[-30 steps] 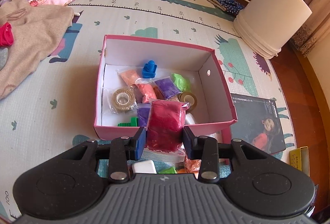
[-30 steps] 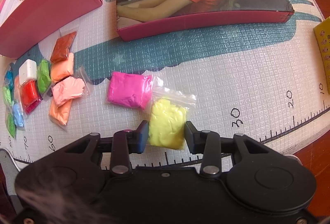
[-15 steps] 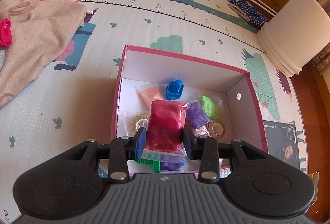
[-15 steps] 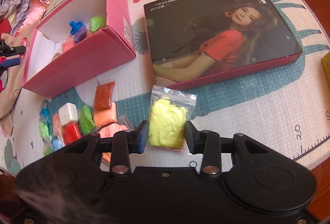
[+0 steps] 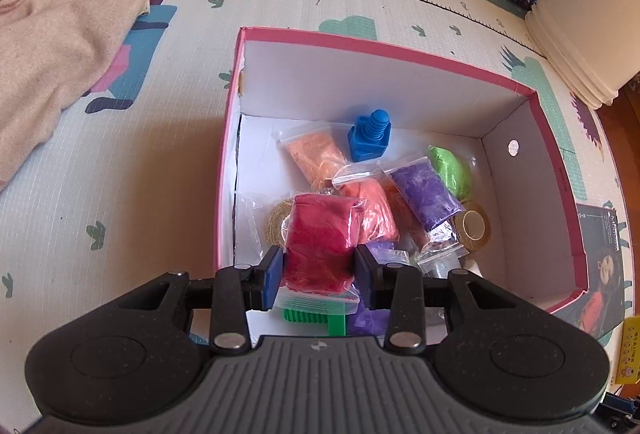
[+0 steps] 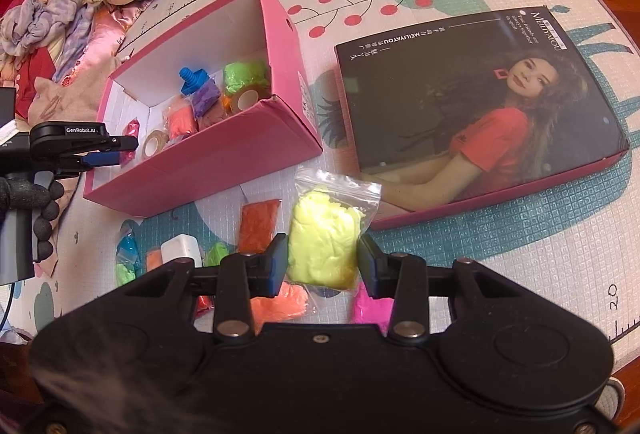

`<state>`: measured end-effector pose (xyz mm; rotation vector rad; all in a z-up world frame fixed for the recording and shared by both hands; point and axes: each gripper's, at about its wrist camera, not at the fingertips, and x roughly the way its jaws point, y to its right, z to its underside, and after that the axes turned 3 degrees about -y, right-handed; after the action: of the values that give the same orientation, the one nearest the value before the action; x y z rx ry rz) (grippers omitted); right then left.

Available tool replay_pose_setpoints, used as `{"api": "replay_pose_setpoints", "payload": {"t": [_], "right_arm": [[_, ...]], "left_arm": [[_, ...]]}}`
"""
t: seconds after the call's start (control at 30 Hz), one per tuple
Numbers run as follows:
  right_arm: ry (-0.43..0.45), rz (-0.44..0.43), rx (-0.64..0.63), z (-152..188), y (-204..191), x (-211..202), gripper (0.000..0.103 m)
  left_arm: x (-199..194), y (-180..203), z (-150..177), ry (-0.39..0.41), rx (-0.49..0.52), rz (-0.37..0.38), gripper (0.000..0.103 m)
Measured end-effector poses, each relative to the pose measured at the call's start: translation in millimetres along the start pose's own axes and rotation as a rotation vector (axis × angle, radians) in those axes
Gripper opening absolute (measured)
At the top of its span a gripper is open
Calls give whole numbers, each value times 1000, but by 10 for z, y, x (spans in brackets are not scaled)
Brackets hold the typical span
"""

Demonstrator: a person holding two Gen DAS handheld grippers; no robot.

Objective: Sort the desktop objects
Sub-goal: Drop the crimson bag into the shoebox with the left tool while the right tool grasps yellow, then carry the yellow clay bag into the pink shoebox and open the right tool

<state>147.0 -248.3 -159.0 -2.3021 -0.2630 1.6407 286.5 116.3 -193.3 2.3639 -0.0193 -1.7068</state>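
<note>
My left gripper point(image 5: 318, 270) is shut on a dark red clay bag point(image 5: 320, 238) and holds it over the near left part of the open pink box point(image 5: 376, 46). The box holds orange, purple and green clay bags, a blue bolt point(image 5: 370, 136), tape rolls and a green block. My right gripper point(image 6: 322, 260) is shut on a yellow clay bag point(image 6: 322, 238), held above the mat in front of the pink box point(image 6: 208, 170). Several loose clay bags and a white block point(image 6: 180, 248) lie on the mat under it. The left gripper point(image 6: 100, 154) shows at the box's left end.
A dark box lid with a woman's picture point(image 6: 472, 106) lies right of the pink box. A beige cloth point(image 5: 60, 46) lies left on the play mat. White stacked buckets point(image 5: 588, 26) stand at the far right. Clothes point(image 6: 60, 22) are piled at the back left.
My left gripper has moved forward over the box with the red bag. My right gripper has lifted the yellow bag off the mat and pulled back, bringing the pink box more into view.
</note>
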Motion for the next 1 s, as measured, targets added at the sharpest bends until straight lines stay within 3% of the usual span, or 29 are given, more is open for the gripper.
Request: {"api": "replay_pose_setpoints", "payload": {"t": [0.23, 0.3, 0.37, 0.53, 1.0], "right_arm": [[18, -18, -22, -30, -86, -61, 37], [22, -22, -22, -38, -91, -73, 37], [25, -25, -25, -48, -104, -88, 37], [42, -33, -36, -87, -155, -141, 37], [102, -92, -138, -372, -508, -337, 37]], "left_arm": [[50, 127, 19, -9, 86, -53, 38], [51, 149, 16, -13, 100, -58, 44], [32, 137, 9, -10, 93, -59, 51], [-60, 78, 22, -7, 69, -45, 52], [-738, 243, 166, 85, 84, -5, 52]]}}
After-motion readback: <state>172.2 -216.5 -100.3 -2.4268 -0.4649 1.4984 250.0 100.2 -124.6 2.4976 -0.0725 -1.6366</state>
